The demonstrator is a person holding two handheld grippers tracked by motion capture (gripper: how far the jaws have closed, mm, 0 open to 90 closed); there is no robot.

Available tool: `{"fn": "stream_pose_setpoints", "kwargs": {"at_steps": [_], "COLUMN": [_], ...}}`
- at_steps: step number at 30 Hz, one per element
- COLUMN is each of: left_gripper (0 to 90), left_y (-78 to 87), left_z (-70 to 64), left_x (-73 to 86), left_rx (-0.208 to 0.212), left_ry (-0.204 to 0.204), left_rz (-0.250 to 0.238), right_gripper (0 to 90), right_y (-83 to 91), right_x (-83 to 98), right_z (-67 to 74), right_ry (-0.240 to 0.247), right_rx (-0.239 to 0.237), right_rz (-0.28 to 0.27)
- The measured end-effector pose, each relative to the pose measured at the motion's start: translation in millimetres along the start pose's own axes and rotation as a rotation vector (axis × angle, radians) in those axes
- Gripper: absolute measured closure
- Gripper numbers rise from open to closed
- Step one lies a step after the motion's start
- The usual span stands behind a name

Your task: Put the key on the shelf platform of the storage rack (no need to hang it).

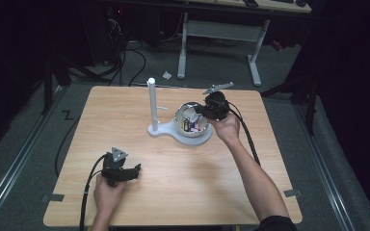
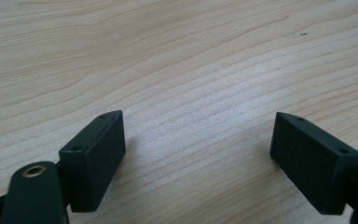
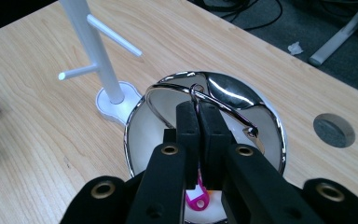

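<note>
Silver metal ring point(image 3: 200, 100), a thin wire hoop, sits above the mouth of the round white bowl with a chromed rim point(image 3: 272, 116), and we see it pinched between the pressed-together jaws of the right gripper point(image 3: 199, 112). In the high view the right gripper point(image 1: 215, 107) hangs over the far edge of the bowl point(image 1: 180, 126), with the person's right hand point(image 1: 227, 127) wrapped under it and the forearm stretched diagonally across the light wooden table point(image 1: 183, 192) from the lower right. A pink plastic tag point(image 3: 196, 200) shows below the jaws inside the bowl; we cannot tell what it is attached to. Just left of the bowl, on the same white base, stands the white upright post with two side pegs point(image 3: 91, 51). The left gripper point(image 1: 120, 169) rests low on the near left part of the table, held from behind by the left hand point(image 1: 107, 190), wrist nearly at the table edge. In its own view the left gripper point(image 2: 198, 154) has its jaws spread wide apart over bare wood, with nothing between them. A round grey cable grommet point(image 3: 334, 130) is set into the tabletop to the right of the bowl.
</note>
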State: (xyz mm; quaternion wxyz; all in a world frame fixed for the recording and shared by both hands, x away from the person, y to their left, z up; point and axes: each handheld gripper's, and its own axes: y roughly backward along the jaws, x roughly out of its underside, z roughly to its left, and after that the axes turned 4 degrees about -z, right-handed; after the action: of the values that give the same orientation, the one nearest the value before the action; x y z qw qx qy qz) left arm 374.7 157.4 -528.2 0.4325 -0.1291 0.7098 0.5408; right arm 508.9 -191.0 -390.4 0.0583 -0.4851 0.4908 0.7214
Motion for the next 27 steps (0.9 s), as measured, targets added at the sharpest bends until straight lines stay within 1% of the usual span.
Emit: {"fn": "stream_pose_setpoints", "kwargs": {"at_steps": [1,2,6,12,13,16,19,22,24,25,27], "left_gripper": [18.5,18.4,18.5,18.5,18.5,18.5,18.5,18.4,18.4,18.4,18.5], "left_y": [0.0,0.0,0.0,0.0,0.0,0.0,0.0,0.0,0.0,0.0,0.0], "left_z": [0.0,0.0,0.0,0.0,0.0,0.0,0.0,0.0,0.0,0.0,0.0], "left_x": [0.0,0.0,0.0,0.0,0.0,0.0,0.0,0.0,0.0,0.0,0.0], "left_rx": [0.0,0.0,0.0,0.0,0.001,0.0,0.0,0.0,0.001,0.001,0.001], "left_ry": [0.0,0.0,0.0,0.0,0.0,0.0,0.0,0.001,0.0,-0.001,0.0], "left_rz": [0.0,0.0,0.0,0.0,0.0,0.0,0.0,0.0,0.0,0.0,0.0], "right_gripper": [88.7,88.7,88.7,88.4,88.4,88.2,87.5,85.9,85.4,83.8,82.7], "right_y": [-1.9,-3.6,-9.9,-18.7,-21.4,-24.5,-28.7,-30.6,-31.0,-31.3,-30.9], "right_x": [1.0,1.8,4.7,8.8,9.9,11.4,14.2,15.4,16.1,16.6,16.9], "right_z": [-0.6,-0.1,-0.8,-1.9,-1.4,-1.6,-3.1,-4.1,-4.3,-4.3,-4.1], "right_ry": [0.002,-0.011,-0.007,-0.024,-0.031,-0.029,-0.038,-0.042,-0.054,-0.042,-0.041], "right_rx": [0.0,0.001,-0.003,-0.014,-0.008,-0.002,0.003,0.006,0.006,0.008,0.007], "right_rz": [0.006,0.013,0.023,0.047,0.055,0.067,0.083,0.086,0.088,0.085,0.082]}}
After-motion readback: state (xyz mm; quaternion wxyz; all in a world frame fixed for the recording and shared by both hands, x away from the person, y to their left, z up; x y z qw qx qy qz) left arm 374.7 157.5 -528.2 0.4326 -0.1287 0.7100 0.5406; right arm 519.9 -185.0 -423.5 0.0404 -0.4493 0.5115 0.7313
